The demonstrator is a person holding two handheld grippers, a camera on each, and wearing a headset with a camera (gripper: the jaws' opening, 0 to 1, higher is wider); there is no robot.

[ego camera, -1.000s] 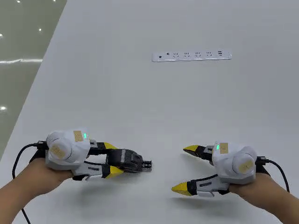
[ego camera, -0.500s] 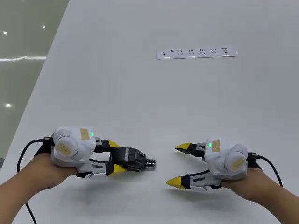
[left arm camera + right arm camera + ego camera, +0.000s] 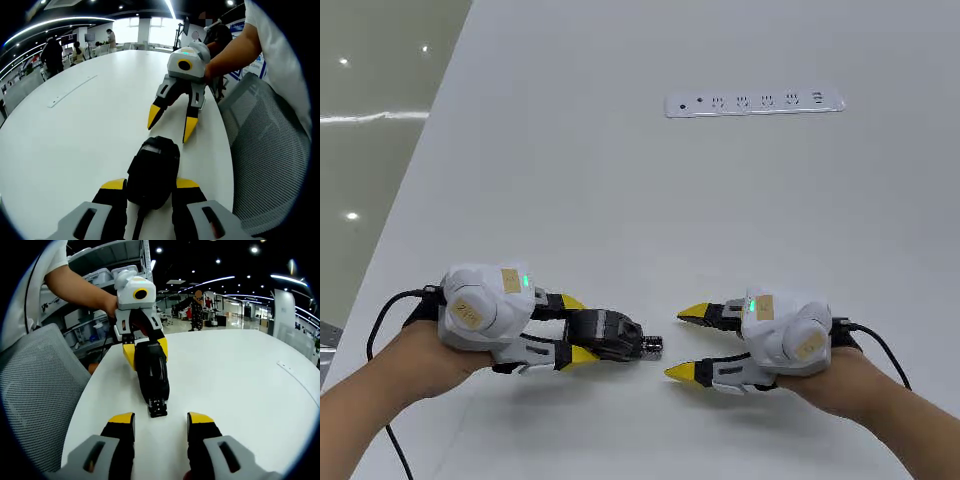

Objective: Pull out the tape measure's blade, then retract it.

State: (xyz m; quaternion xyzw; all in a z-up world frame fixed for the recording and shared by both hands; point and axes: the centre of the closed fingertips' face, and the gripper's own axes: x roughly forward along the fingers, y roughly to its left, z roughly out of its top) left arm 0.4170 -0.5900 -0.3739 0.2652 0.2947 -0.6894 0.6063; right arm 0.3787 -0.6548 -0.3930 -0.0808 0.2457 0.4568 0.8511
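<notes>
Indoors, white workbench [image 3: 620,200], power strip [image 3: 755,102], tape measure [image 3: 607,335]

No legible text or labels.

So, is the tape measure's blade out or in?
In: only the end hook protrudes from the tape measure held in the left tool; no blade length shows.

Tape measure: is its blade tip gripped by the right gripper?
No, the right gripper is open, its jaws clear of the tape measure and its blade tip.
</notes>
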